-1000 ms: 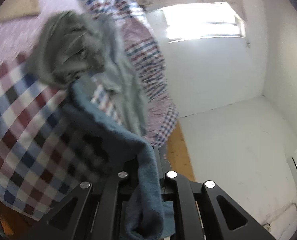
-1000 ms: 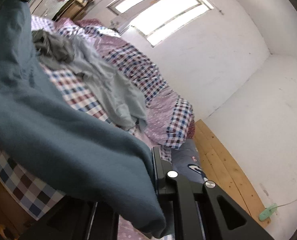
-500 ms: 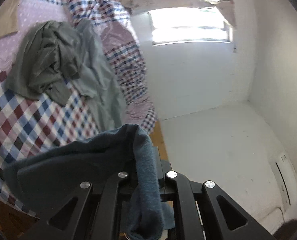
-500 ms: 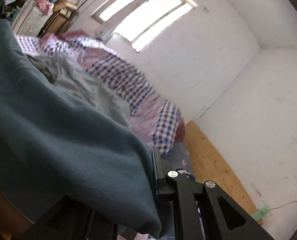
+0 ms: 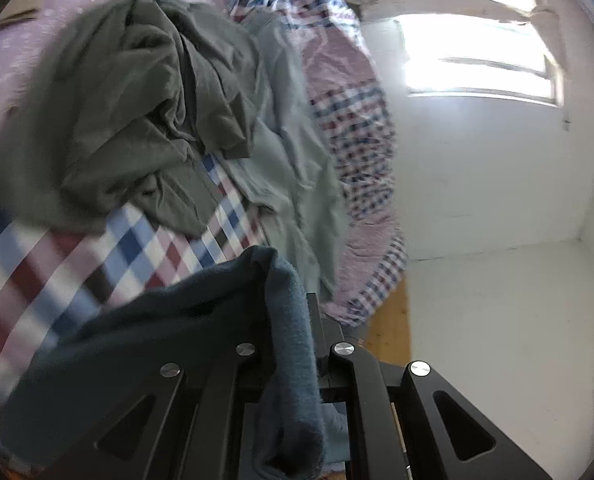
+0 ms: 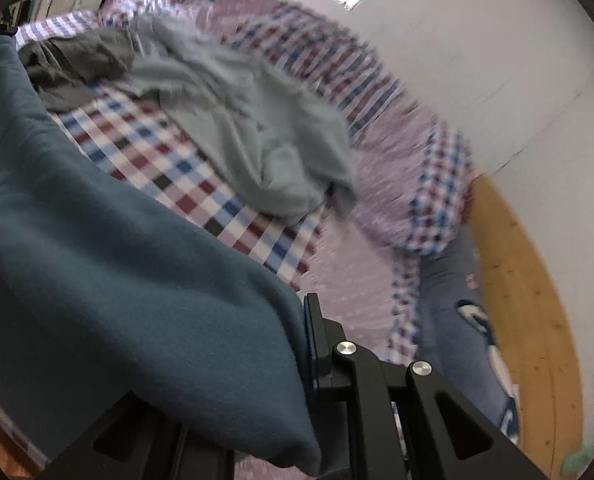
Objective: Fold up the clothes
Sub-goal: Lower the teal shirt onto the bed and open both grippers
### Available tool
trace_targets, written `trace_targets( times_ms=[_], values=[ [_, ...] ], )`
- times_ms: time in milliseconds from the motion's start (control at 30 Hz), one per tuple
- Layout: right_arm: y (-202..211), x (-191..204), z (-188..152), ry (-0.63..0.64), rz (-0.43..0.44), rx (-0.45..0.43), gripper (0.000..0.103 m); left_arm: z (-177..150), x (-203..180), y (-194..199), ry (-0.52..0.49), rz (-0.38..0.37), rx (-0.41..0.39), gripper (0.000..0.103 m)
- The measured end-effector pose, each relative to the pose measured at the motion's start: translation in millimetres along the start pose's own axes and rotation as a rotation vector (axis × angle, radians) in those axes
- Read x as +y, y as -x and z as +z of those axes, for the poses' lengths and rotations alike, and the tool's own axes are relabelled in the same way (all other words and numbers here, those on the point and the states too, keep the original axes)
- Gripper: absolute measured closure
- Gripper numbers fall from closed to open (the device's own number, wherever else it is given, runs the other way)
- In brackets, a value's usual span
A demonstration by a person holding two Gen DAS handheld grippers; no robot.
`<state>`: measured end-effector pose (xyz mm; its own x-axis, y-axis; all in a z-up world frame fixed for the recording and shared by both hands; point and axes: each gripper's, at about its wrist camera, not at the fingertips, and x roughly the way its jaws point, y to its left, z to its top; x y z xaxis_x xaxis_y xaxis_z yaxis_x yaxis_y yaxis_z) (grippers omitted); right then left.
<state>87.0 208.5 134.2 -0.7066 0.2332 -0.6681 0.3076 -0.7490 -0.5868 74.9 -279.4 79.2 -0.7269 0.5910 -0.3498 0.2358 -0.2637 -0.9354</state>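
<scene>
A: Left gripper [image 5: 293, 312]?
B: Clamped on the teal fleece garment [image 5: 145, 340], near edge of the checked bedspread [image 5: 57, 264].
A: Right gripper [image 6: 303, 320]?
B: Pinching the same fleece. Olive garment [image 5: 137, 108] and pale grey-green garment [image 6: 249, 120] lie farther back.

No words, numbers, labels or signs can be read in either view. The blue cloth [image 6: 463, 312] on the floor has a white and dark picture on it, but it is blurry and shows no letters.
</scene>
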Motion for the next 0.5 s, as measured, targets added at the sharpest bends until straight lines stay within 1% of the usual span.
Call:
trace_targets(
  times_ms=[67, 133, 167, 200, 233, 267, 300, 333, 367, 400, 433, 467, 500],
  values=[
    [-32, 0, 9, 0.002, 0.058, 0.040, 0.092, 16, 7, -24, 0.033, 0.047, 0.001, 0.096],
    [-62, 1, 20, -0.016, 0.114, 0.082, 0.086, 29, 15, -43, 0.064, 0.089, -0.005, 0.095],
    [-77, 0, 24, -0.034, 0.128, 0.107, 0.079, 36, 20, -51, 0.073, 0.107, -0.010, 0.094],
    [-91, -1, 27, -0.053, 0.134, 0.132, 0.064, 42, 24, -59, 0.082, 0.124, -0.014, 0.092],
    [-104, -2, 30, -0.073, 0.140, 0.156, 0.056, 49, 28, -67, 0.091, 0.142, -0.019, 0.091],
    [-118, -4, 33, -0.097, 0.136, 0.178, 0.044, 55, 32, -75, 0.100, 0.159, -0.024, 0.089],
    [-127, -8, 35, -0.126, 0.123, 0.188, 0.044, 62, 36, -82, 0.107, 0.173, -0.027, 0.085],
    [-134, -13, 36, -0.155, 0.109, 0.191, 0.043, 66, 36, -83, 0.100, 0.166, -0.036, 0.083],
    [-140, -22, 38, -0.209, 0.088, 0.194, 0.042, 71, 32, -77, 0.076, 0.132, -0.073, 0.072],
    [-141, -32, 37, -0.278, 0.078, 0.182, 0.042, 75, 28, -70, 0.052, 0.097, -0.111, 0.056],
    [-139, -42, 34, -0.348, 0.077, 0.162, 0.042, 79, 24, -64, 0.027, 0.062, -0.149, 0.048],
    [-137, -52, 32, -0.417, 0.076, 0.141, 0.040, 83, 20, -57, 0.004, 0.028, -0.183, 0.038],
    [-135, -63, 30, -0.486, 0.076, 0.120, 0.037, 84, 17, -49, -0.016, 0.003, -0.203, 0.032]
  ],
)
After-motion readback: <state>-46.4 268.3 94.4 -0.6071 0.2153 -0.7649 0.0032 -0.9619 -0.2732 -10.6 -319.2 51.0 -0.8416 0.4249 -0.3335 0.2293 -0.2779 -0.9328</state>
